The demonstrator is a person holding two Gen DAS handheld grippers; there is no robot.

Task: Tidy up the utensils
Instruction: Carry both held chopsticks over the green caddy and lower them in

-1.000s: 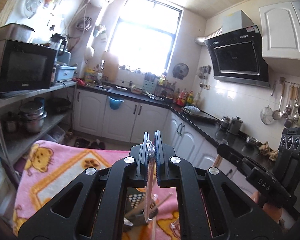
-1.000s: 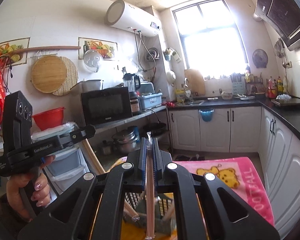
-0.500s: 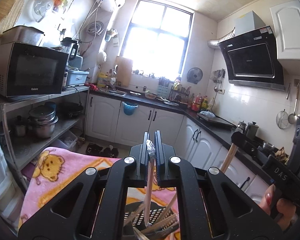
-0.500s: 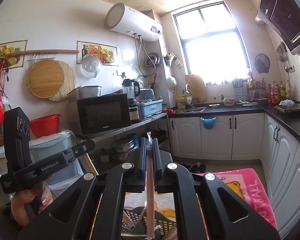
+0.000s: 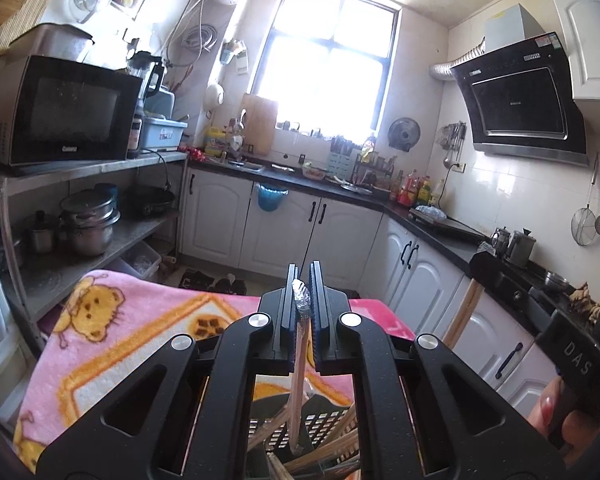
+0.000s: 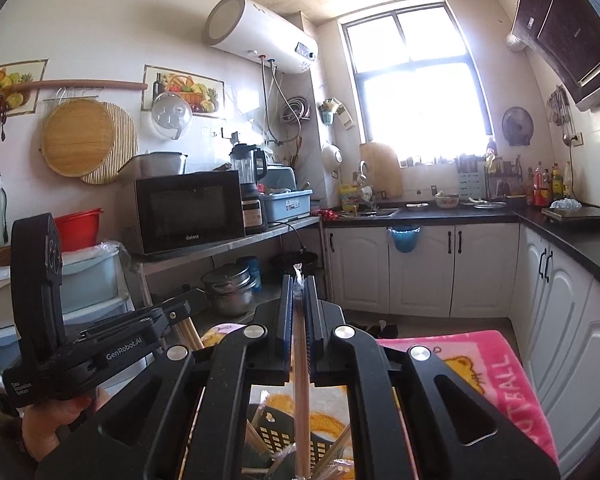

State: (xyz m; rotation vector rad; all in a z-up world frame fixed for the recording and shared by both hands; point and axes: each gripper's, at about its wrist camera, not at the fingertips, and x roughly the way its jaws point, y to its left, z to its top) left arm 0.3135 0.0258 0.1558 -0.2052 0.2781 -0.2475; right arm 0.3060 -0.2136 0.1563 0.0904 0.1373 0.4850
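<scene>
My left gripper (image 5: 303,280) is shut on a wrapped pair of wooden chopsticks (image 5: 298,372) that hangs down between its fingers. Its lower end reaches into a black slotted utensil basket (image 5: 324,428) holding several more chopsticks. My right gripper (image 6: 299,284) is shut on another wrapped pair of chopsticks (image 6: 301,392), also hanging upright over the same basket (image 6: 276,436). The left gripper's body (image 6: 80,344) shows at the left of the right wrist view, held by a hand. The right gripper's body (image 5: 572,364) shows at the right edge of the left wrist view.
The basket sits on a pink cartoon blanket (image 5: 112,340) over a table. Behind are a metal shelf with a microwave (image 5: 60,112) and pots (image 5: 88,220), white cabinets (image 6: 420,268), a black counter with a sink (image 6: 372,212) and a bright window.
Both grippers have sunk and moved forward over the basket with their chopsticks. The basket and the chopsticks in it now show between the fingers in both views.
</scene>
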